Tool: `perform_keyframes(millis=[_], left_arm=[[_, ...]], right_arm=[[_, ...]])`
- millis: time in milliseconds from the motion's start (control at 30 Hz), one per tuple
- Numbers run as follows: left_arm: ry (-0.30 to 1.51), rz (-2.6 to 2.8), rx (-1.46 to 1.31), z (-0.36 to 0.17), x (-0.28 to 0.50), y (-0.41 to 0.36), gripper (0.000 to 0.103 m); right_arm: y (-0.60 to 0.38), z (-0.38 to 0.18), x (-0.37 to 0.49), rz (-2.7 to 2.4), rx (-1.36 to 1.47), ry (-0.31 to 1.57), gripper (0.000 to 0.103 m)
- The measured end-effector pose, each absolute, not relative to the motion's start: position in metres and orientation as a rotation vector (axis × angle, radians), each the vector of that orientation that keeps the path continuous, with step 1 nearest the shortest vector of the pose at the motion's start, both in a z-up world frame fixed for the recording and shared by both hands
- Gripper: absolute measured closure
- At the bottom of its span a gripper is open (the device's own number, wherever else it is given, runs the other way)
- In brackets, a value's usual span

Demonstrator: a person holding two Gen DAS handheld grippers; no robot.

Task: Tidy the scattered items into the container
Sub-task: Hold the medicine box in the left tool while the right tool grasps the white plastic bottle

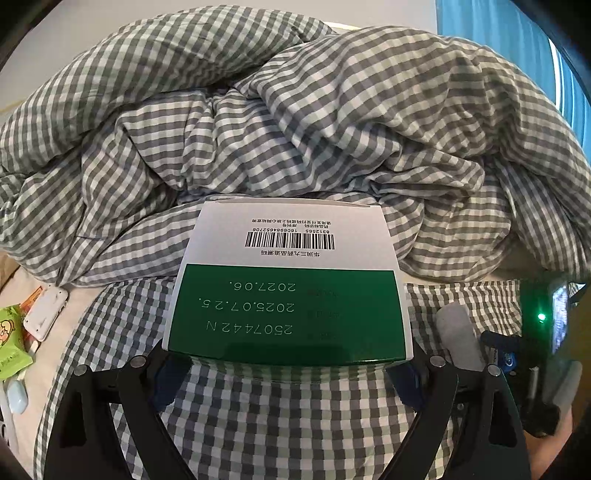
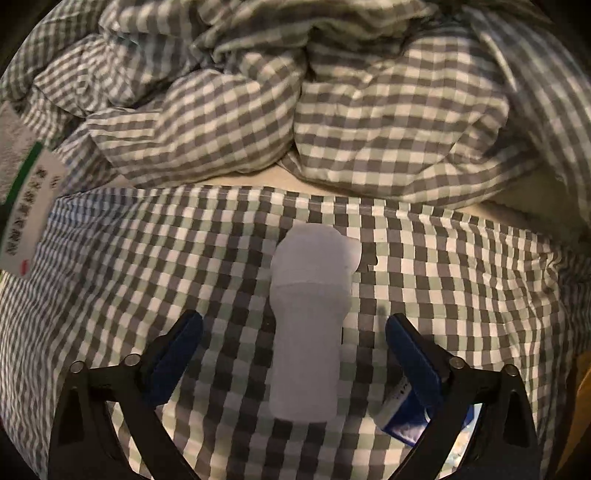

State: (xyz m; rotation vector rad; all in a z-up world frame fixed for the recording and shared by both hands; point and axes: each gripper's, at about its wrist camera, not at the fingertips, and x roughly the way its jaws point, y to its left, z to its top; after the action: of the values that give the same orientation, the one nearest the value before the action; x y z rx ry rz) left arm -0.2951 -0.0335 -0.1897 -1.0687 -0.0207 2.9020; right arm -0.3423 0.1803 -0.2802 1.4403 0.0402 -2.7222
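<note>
Green box (image 1: 288,295) clamped in left tool (image 1: 288,373).

Grey-and-white checked quilt (image 1: 295,122) and pillow (image 2: 443,295); green-and-white box (image 1: 288,295); pale white bottle (image 2: 310,332); blue pads (image 2: 413,354).

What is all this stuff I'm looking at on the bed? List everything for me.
medicine box: one, green and white, clamped in the left gripper
white bottle: one, translucent white, lying on the checked pillow between the right fingers, untouched
checked pillow: one, grey-green check, nearest
duvet: one, same check, bunched behind
snack packet: one, green, far left
white device: one, beside the packet
curtain: blue, top right
left gripper: black, blue pads
right gripper: black, blue pads, open
</note>
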Motion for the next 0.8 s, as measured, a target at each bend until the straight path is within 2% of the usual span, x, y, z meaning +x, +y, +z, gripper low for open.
perform_keyframes(millis=[67, 100, 133, 167, 200, 567, 600, 633, 667, 800], left_arm=[[-0.030, 2.904, -1.070, -0.189, -0.293, -0.036, 0.011], [-0.035, 2.904, -1.071, -0.188, -0.293, -0.037, 0.011], [-0.040, 2.904, -1.072, -0.188, -0.292, -0.038, 0.011], [-0.044, 2.904, -1.072, -0.187, -0.292, -0.039, 0.011], [-0.049, 2.903, -1.073, -0.186, -0.291, -0.039, 0.011], [-0.039, 2.916, -1.044, -0.168, -0.277, -0.037, 0.011], [-0.040, 2.919, -1.038, -0.164, -0.275, -0.037, 0.011], [-0.042, 2.921, -1.032, -0.161, -0.273, -0.037, 0.011], [-0.042, 2.922, -1.026, -0.157, -0.270, -0.036, 0.011], [-0.040, 2.927, -0.988, -0.137, -0.257, -0.032, 0.011]], right_arm=[[0.182, -0.284, -0.345, -2.728, 1.468, 0.032, 0.027], [0.184, -0.286, -0.346, -2.726, 1.487, 0.029, 0.033], [0.184, -0.286, -0.346, -2.726, 1.493, 0.032, 0.044], [0.184, -0.286, -0.345, -2.728, 1.491, 0.038, 0.060], [0.184, -0.284, -0.344, -2.727, 1.490, 0.039, 0.064], [0.180, -0.256, -0.323, -2.750, 1.402, 0.027, 0.069], [0.179, -0.250, -0.319, -2.759, 1.384, 0.030, 0.072], [0.178, -0.245, -0.316, -2.761, 1.374, 0.035, 0.100], [0.176, -0.239, -0.312, -2.765, 1.363, 0.043, 0.103], [0.172, -0.217, -0.296, -2.758, 1.338, 0.060, 0.103]])
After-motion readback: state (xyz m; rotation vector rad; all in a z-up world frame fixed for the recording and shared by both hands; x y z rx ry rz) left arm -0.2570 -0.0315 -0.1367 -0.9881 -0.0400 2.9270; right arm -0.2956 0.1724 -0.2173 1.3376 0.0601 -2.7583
